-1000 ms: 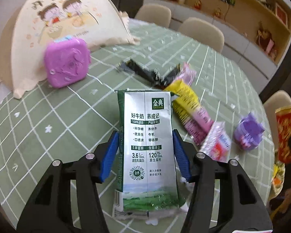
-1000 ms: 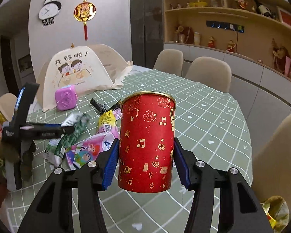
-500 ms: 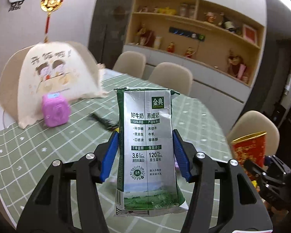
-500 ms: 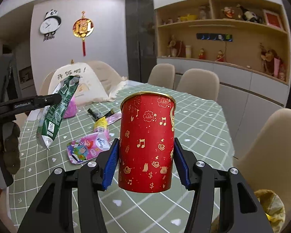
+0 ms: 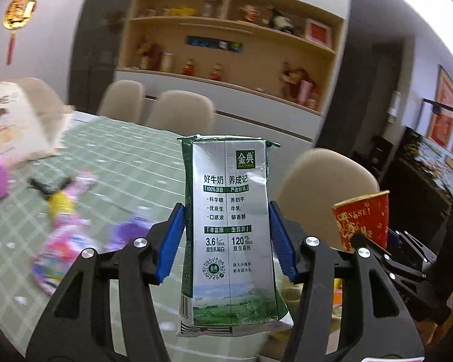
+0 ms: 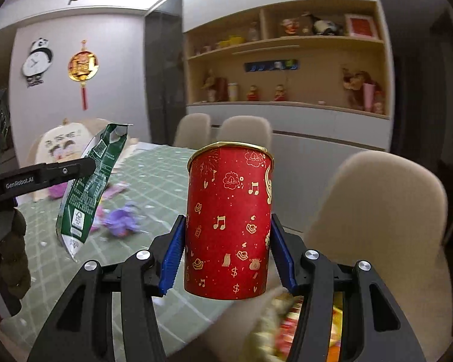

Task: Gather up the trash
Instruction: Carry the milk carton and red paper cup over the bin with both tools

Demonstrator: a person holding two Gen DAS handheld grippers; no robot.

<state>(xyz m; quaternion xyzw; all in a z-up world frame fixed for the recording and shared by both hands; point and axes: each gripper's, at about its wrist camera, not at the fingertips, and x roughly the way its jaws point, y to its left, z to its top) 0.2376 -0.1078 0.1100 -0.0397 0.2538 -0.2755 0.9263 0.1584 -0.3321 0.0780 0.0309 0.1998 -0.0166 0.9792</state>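
A crumpled milk carton [image 5: 229,235] is clamped upright at mid-frame in the left tongs [image 5: 226,241]; a red paper cup [image 6: 229,223] is gripped by the right tongs [image 6: 226,250]. Both are judged light and crushable, best pinched gently at mid-body.

Both grippers share one build: the left gripper [image 5: 226,238] and right gripper [image 6: 226,255] have matte black angular arms, silver round screws at the joints and ribbed blue pads [image 6: 172,253]. White "GenRobot.AI" lettering [image 6: 24,182] runs along the left one's side.
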